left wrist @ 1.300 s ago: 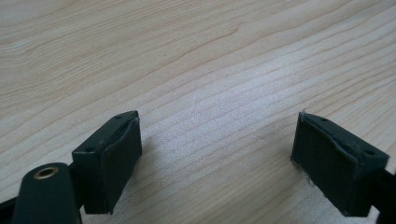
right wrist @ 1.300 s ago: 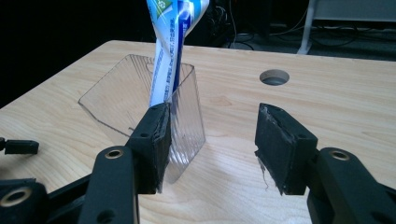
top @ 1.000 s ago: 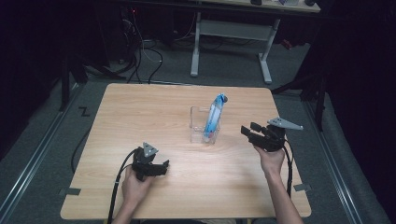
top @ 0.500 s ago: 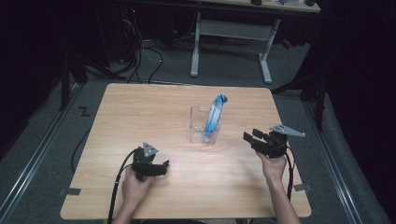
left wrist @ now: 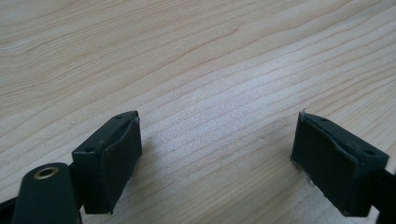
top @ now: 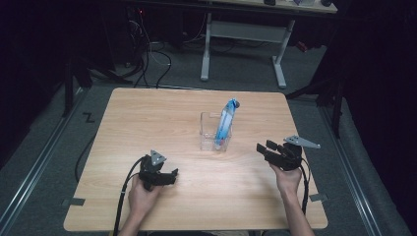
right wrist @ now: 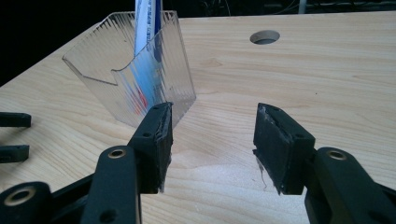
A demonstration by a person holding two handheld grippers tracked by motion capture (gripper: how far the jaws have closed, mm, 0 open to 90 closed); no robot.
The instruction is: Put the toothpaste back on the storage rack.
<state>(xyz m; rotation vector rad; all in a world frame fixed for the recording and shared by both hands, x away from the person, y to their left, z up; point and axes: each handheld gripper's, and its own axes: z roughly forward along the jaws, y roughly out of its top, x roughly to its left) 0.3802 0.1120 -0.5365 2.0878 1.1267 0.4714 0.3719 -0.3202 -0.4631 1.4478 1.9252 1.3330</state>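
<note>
Dark room, grey floor, wooden bench [top: 147,118] in the middle. A clear holder [top: 214,131] stood near bench centre with a blue-white tube [top: 225,123] upright inside, leaning on its right wall. Right claw [top: 264,149] hovered right of the holder, apart from it, jaws pointing left toward it, spread wide, gripping nothing. In the right gripper view the holder [right wrist: 135,70] sat just ahead-left of the jaws, tube [right wrist: 147,18] rising out the top. Left claw [top: 169,177] rested low at the bench's front-left, well apart from the holder, jaws spread wide over bare wood [left wrist: 196,70], empty.
</note>
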